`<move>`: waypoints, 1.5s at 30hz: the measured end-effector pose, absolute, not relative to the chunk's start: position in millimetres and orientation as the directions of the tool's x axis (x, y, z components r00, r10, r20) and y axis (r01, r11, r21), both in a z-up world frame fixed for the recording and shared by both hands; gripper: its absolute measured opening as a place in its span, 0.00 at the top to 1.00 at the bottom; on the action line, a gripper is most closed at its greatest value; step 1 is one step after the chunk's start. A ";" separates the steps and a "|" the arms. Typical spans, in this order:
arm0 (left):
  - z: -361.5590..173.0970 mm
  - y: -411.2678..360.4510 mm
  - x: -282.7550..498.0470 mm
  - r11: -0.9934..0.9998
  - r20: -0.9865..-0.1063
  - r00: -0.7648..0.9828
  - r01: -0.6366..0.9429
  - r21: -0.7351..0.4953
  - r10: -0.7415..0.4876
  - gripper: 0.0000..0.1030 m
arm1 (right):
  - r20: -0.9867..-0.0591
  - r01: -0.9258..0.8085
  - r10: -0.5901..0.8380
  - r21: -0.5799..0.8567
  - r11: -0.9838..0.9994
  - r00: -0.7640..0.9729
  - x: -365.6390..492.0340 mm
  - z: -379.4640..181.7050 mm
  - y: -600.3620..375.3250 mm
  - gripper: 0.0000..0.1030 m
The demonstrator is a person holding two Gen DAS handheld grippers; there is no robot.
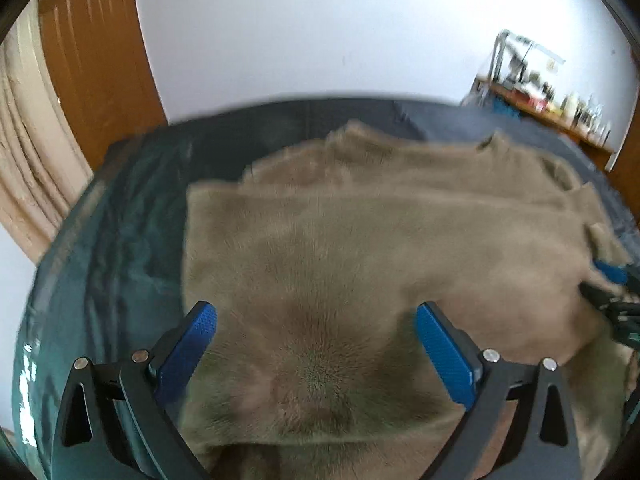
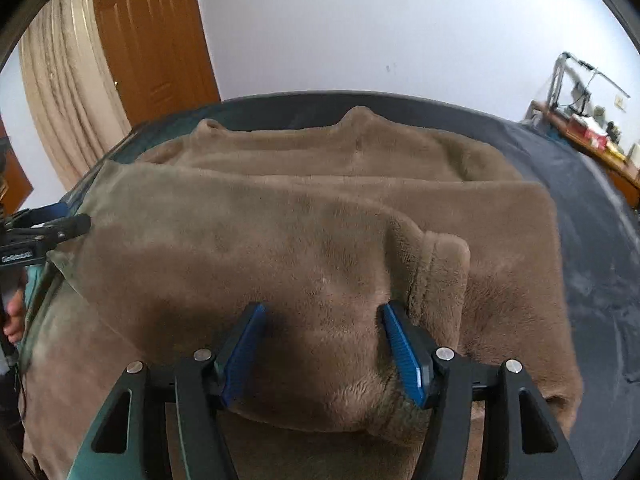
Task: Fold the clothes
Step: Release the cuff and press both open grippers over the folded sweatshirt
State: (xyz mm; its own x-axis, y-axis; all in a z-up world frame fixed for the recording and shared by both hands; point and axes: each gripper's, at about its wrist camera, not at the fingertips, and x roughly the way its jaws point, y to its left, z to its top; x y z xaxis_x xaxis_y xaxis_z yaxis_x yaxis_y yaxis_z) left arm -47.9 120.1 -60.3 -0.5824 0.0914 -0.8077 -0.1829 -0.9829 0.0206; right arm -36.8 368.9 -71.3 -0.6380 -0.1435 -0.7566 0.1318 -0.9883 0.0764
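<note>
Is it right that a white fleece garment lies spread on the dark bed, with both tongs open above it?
Not quite: the fleece garment is brown, not white, as the right wrist view shows. It does lie spread on the dark bed, with left tongs and right tongs open.

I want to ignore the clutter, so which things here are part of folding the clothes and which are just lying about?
Part of the job:
- brown fleece top
- left gripper, open
- right gripper, open
- dark bed cover it lies on

Just lying about:
- cluttered desk
- curtain
- wooden door
</note>
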 end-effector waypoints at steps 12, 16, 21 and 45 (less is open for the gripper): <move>-74.0 114.2 -49.2 -0.984 -0.787 -0.603 -0.175 -0.030 0.131 0.00 | -0.758 0.153 -0.112 0.017 -0.988 -0.643 -35.2 -75.6 361.9 0.34; -72.9 111.0 -49.4 -0.984 -0.787 -0.603 -0.175 -0.032 0.133 0.00 | -0.759 0.157 -0.108 0.007 -0.987 -0.643 -33.4 -75.5 360.4 0.31; -72.4 111.7 -49.1 -0.984 -0.786 -0.603 -0.178 -0.029 0.132 0.00 | -0.758 0.159 -0.087 -0.022 -0.987 -0.647 -34.2 -77.0 354.6 0.30; -72.3 108.9 -47.6 -0.984 -0.783 -0.605 -0.169 -0.054 0.147 0.00 | -0.696 0.111 -0.007 -0.105 -0.988 -0.718 15.2 -62.8 346.3 0.25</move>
